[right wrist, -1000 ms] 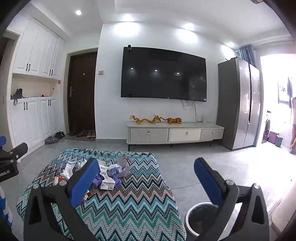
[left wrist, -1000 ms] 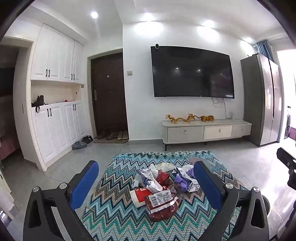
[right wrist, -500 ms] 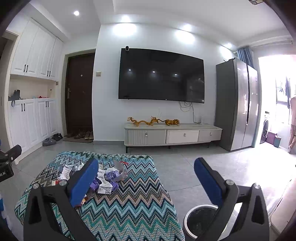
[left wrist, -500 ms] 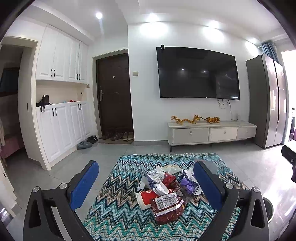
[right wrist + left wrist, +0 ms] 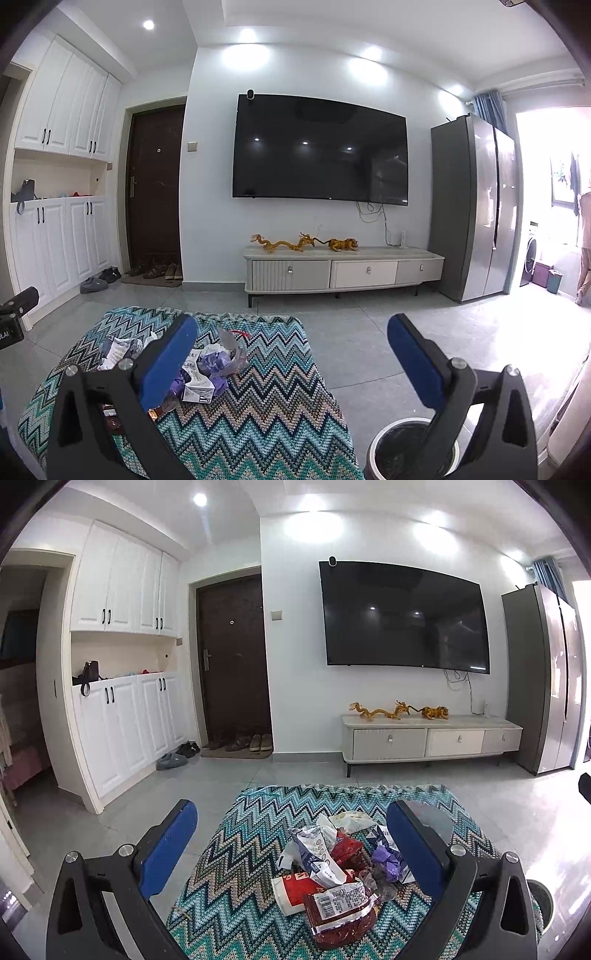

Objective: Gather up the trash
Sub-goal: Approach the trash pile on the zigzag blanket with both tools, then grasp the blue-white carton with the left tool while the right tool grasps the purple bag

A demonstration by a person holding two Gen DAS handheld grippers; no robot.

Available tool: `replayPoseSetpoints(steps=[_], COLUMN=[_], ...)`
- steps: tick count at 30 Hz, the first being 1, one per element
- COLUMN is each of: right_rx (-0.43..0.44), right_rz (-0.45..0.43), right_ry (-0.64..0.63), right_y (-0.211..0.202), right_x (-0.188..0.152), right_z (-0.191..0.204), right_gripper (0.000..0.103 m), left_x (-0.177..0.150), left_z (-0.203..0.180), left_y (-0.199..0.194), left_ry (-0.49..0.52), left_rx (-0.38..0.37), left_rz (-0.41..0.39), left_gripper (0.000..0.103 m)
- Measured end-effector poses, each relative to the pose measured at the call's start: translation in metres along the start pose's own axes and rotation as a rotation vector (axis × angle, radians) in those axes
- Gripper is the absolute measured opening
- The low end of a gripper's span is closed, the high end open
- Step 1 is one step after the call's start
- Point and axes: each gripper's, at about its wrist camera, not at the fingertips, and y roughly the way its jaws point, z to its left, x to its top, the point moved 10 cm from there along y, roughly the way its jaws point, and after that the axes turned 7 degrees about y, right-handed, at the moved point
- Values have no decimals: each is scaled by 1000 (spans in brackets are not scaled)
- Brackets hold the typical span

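Trash pile [image 5: 332, 871]: a heap of crumpled wrappers that lies on the zigzag cloth, in front of the left gripper and between the lines of its two fingers; seen from the right gripper [image 5: 207, 369], it is ahead and to the left, partly hidden behind the left finger of that gripper.
Red packet [image 5: 341, 910]: the piece of the pile closest to the left gripper, with a white barcode label on top.
White and blue wrapper [image 5: 319, 853]: it sticks up in the middle of the pile, just behind the red packet.
Purple wrappers [image 5: 386, 860]: on the right side of the pile, near the right finger of the left gripper.
Left gripper [image 5: 291, 843]: released, the blue pads stand wide apart and hold nothing; it hangs above the near edge of the cloth and touches no wrapper.
Right gripper [image 5: 291, 363]: also released and empty, the fingers wide apart; it is over the right part of the cloth.
Zigzag cloth [image 5: 258, 406]: a knitted cover in teal, white and dark colours; it carries all the trash.
Bin [image 5: 399, 454]: a round white bin with a dark bag inside, on the floor just under the right finger of the right gripper, beside the right edge of the cloth.
Television [image 5: 319, 151]: a dark screen on the wall, far ahead of both grippers.
Cabinet [image 5: 343, 271]: a low one with drawers, under the television.
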Motion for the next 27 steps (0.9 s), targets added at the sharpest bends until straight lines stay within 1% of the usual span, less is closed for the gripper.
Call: replayPoseSetpoints(steps=[4, 5, 14, 21, 27], right_rx=[2, -2, 12, -5, -16], right_rz=[23, 26, 74, 124, 141], right_ry=[13, 15, 59, 54, 36], right_y=[19, 25, 68, 94, 110], right_x=[-3, -9, -25, -41, -42], right_z=[-6, 0, -2, -3, -2], right_gripper=[103, 103, 103, 103, 103], left_x=[-3, -6, -11, -10, -10], left_z=[-2, -3, -6, -9, -10], left_y=[19, 24, 59, 87, 106], left_ry=[-3, -4, 8, 6, 7], left_rx=[-5, -7, -4, -11, -19], left_rz=[24, 28, 58, 74, 83], left_gripper=[103, 103, 103, 103, 103])
